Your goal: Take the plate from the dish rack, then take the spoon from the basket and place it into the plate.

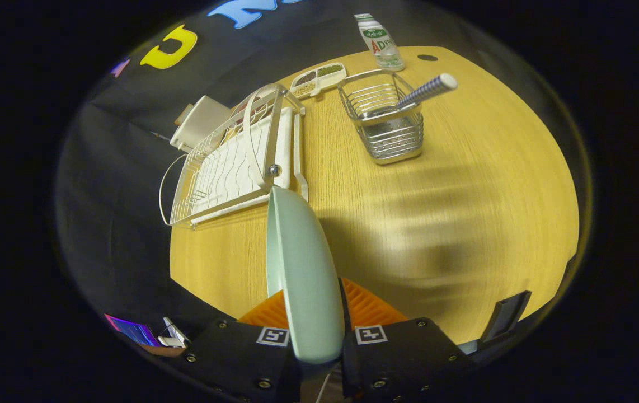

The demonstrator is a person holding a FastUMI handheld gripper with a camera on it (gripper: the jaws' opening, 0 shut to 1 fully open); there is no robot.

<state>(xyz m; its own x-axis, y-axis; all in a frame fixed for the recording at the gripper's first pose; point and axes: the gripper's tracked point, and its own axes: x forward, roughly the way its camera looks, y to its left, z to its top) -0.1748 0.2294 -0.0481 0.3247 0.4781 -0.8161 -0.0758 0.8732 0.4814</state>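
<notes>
A pale green plate (302, 268) stands on edge between my two fingers, held above the wooden table (465, 224). My gripper (315, 313) is shut on the plate's rim, one finger on each face. Beyond the plate, to its left, sits the white wire dish rack (235, 162) with nothing standing in its slots. Farther off and to the right stands a wire basket (386, 120). A spoon with a striped handle (426, 90) leans out of the basket toward the right; its bowl is down inside the wires.
A plastic bottle (380, 42) stands at the table's far edge behind the basket. A small divided tray (318, 80) of grains lies between rack and bottle. A white box (199, 123) sits behind the rack. The wood right of the plate lies bare, with a blurred shadow.
</notes>
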